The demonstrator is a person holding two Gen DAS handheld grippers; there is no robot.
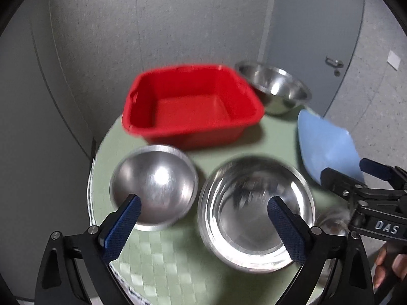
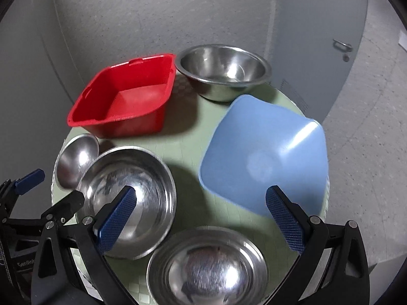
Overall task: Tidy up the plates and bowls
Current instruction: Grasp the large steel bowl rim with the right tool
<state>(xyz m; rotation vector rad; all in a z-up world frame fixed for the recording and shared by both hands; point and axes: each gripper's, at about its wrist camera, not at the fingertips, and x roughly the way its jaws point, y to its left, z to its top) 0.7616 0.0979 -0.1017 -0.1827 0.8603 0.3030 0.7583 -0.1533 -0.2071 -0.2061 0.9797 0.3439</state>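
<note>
On the round green table (image 2: pixel 188 137) stand a red plastic tub (image 2: pixel 122 101), a square-ish blue bowl (image 2: pixel 264 160) and several steel bowls. One steel bowl (image 2: pixel 223 68) sits at the back, a small one (image 2: pixel 76 162) at the left, a wide one (image 2: pixel 129 185) beside it, and another (image 2: pixel 208 267) nearest. My right gripper (image 2: pixel 201 203) hangs open above the near bowls with nothing in it. My left gripper (image 1: pixel 204 211) is also open and holds nothing, spread over the small bowl (image 1: pixel 155 185) and the wide bowl (image 1: pixel 254 211). The red tub (image 1: pixel 190 106) holds nothing.
A grey wall stands right behind the table. A grey door (image 2: pixel 318 38) with a handle is at the back right, over speckled floor (image 2: pixel 368 127). The table edge drops off at the left and right. A hand (image 1: pixel 389 267) holds the right gripper (image 1: pixel 348 171).
</note>
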